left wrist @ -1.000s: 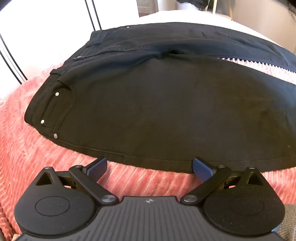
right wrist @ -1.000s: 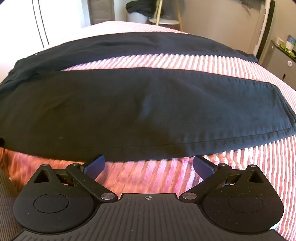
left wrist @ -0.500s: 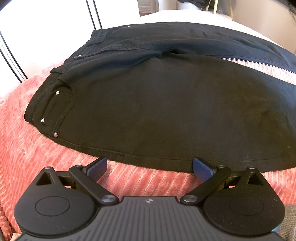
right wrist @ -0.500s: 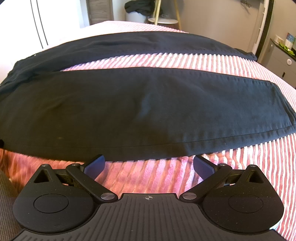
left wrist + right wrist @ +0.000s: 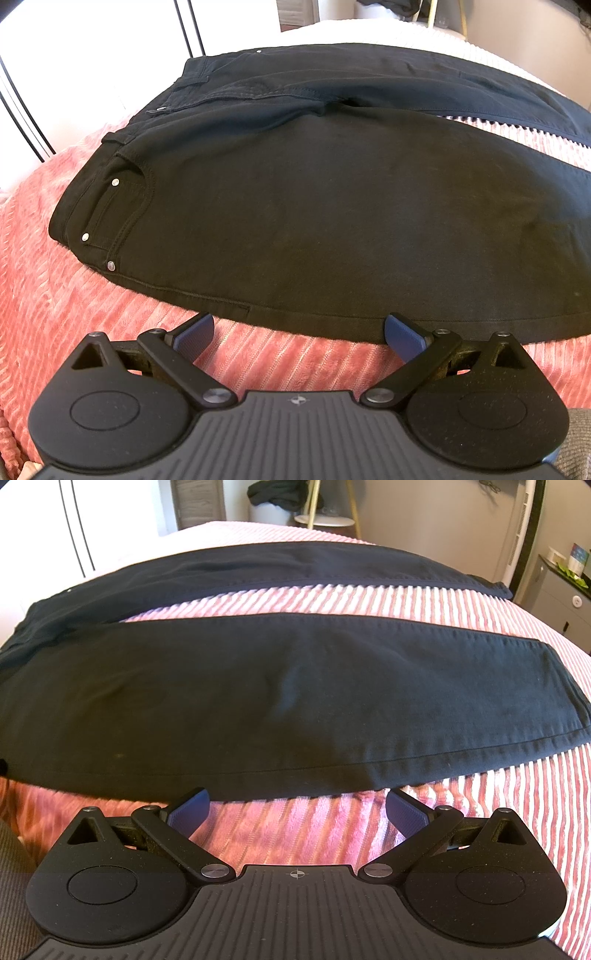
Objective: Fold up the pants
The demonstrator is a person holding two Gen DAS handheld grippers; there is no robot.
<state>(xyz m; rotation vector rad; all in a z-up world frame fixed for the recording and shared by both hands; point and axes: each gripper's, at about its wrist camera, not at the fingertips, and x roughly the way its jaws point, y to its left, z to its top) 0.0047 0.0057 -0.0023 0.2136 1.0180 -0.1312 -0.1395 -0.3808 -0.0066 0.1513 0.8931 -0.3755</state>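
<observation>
Nothing has shifted since the earlier frames. Pink ribbed plush bedspread [image 5: 443, 627] carries the black denim pants [image 5: 295, 206], spread flat, legs apart. Left gripper [image 5: 299, 332] and right gripper [image 5: 297, 806] hover just short of the pants' near edge, both spread wide, holding nothing.

Bed [image 5: 461, 602] covered with pink ribbed plush bedspread [image 5: 110, 325]. Black pants [image 5: 314, 206] lie flat directly on it, waistband to the left, both legs extended to the right and spread apart, a strip of bedspread showing between them.
</observation>
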